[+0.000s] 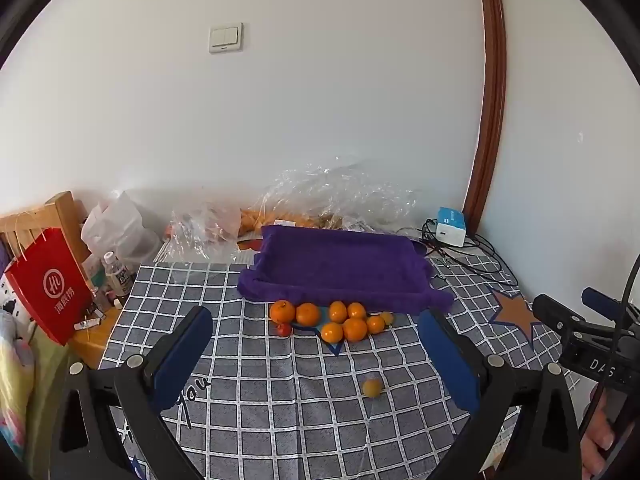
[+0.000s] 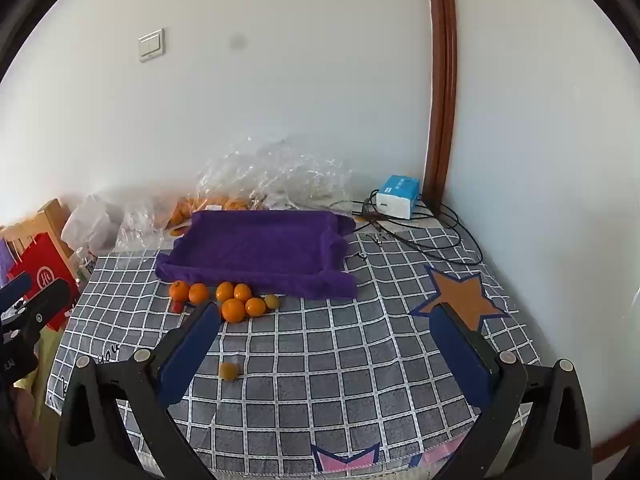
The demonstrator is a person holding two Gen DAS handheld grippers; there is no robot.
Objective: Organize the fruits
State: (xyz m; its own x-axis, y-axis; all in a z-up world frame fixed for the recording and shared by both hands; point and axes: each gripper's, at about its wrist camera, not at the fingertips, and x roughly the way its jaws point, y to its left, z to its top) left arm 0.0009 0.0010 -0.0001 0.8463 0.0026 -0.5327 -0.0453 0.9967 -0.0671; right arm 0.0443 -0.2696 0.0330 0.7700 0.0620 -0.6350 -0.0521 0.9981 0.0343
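Observation:
Several oranges lie clustered on the checked cloth just in front of an empty purple tray. A small red fruit sits at the cluster's left. One small yellowish fruit lies at its right, and another lies alone nearer me. My left gripper is open and empty, hovering short of the cluster. My right gripper is open and empty, to the right of the fruit.
Crumpled clear plastic bags with more oranges lie behind the tray by the wall. A blue-white box with black cables sits back right. A red paper bag, bottles and a wooden chair stand off the table's left edge.

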